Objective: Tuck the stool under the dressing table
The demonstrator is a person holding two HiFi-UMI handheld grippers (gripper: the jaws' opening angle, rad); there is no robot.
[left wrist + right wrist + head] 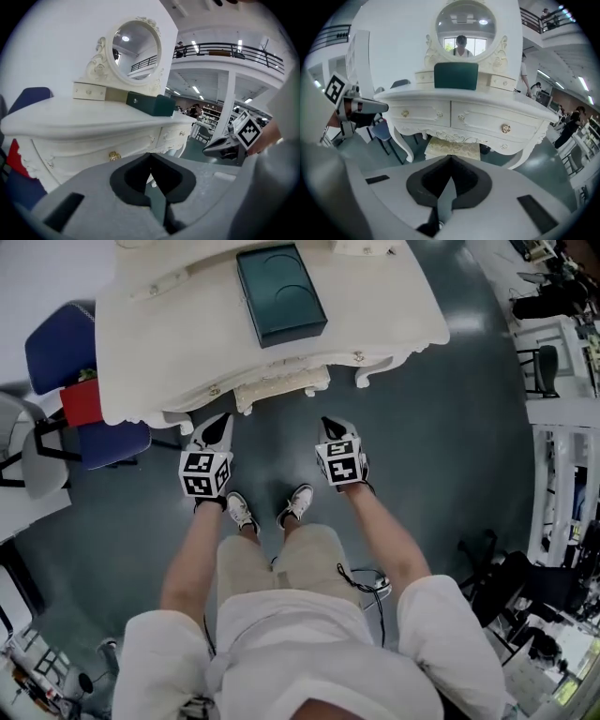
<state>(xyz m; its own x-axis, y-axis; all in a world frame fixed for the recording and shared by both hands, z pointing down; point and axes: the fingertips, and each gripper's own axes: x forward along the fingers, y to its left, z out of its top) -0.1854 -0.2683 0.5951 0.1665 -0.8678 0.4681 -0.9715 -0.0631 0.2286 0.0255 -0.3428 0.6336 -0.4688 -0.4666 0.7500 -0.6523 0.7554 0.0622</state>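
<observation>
Held left gripper (223, 420) and right gripper (326, 424) clamped tight on nothing, side by side before the dressing table (169, 324). Showed the stool (281, 388) tucked under that table, just ahead of and between both grippers, touching neither.

Head camera looks steeply down on the dressing table (394, 306); both gripper cameras (low, close by) face its front, their shared ground.

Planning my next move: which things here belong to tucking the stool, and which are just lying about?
Job: stool, dressing table, left gripper, right gripper (both shut, empty).
Lying about: dark green box on the tabletop, blue chair beside the table.
</observation>
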